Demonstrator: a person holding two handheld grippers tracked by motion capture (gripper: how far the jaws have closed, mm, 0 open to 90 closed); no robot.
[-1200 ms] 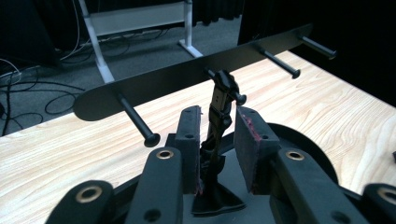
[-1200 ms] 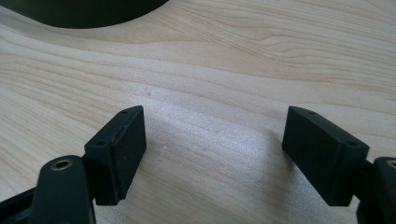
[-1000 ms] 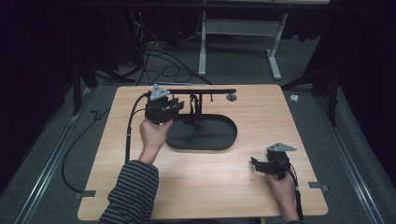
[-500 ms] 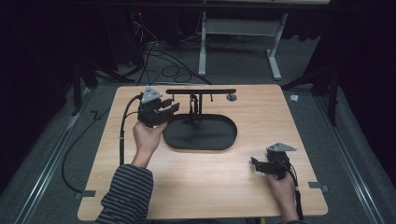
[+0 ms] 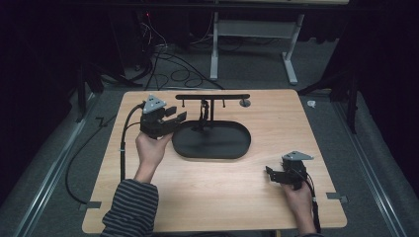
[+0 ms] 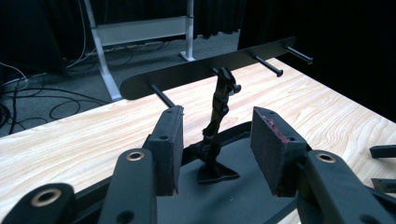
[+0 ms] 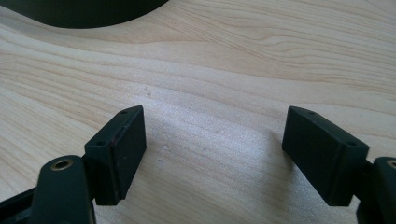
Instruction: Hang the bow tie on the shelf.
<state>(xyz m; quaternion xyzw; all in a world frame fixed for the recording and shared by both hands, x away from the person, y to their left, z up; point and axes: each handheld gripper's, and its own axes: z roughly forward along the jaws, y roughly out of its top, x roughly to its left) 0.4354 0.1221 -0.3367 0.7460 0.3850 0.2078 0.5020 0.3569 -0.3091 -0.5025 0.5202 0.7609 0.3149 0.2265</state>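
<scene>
A black rack stands at the back middle of the wooden table [image 5: 222, 197]: an oval base [image 5: 217, 143] and a horizontal bar [image 5: 212, 97] with short pegs. A dark, knobbly strap-like piece [image 5: 202, 117] reaches from the middle peg down to the base; in the left gripper view this piece [image 6: 219, 107] stands some way beyond the jaws. My left gripper [image 5: 177, 114] hovers at the base's left end. Its jaws have just been opening and nothing lies between its pads [image 6: 170, 149]. My right gripper [image 5: 269, 174] rests open near the front right, with bare wood between its pads [image 7: 121, 149].
A small grey disc [image 5: 244, 102] lies on the table by the bar's right end. The left gripper's cable [image 5: 122, 148] loops along the table's left side. Beyond the far edge are floor cables [image 5: 163, 59] and a white desk frame [image 5: 247, 34].
The left gripper has drawn back to the left, away from the rack's middle, and its jaws have spread wider. The right gripper has not moved.
</scene>
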